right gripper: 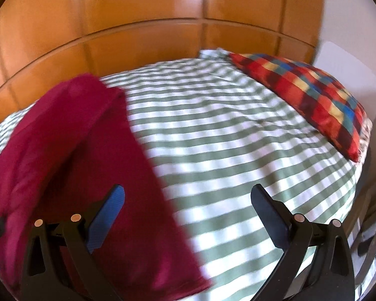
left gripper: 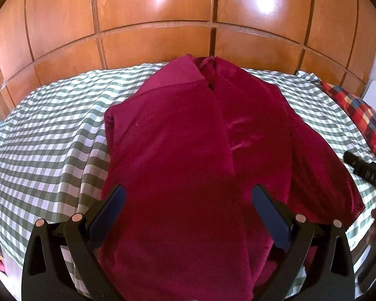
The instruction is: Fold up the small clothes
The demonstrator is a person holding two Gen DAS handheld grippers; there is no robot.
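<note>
Crimson garment (left gripper: 188, 150) flat, partly folded

Left gripper (left gripper: 188, 210) spread wide, fingers (left gripper: 114, 208) well apart, gripping nothing (blue pads facing inward). Right gripper (right gripper: 188, 210) equally wide, likewise gripping nothing. Seen from the left wrist, a dark bit of the right gripper (left gripper: 366, 170) pokes in at the right edge, well apart from the left.
</note>
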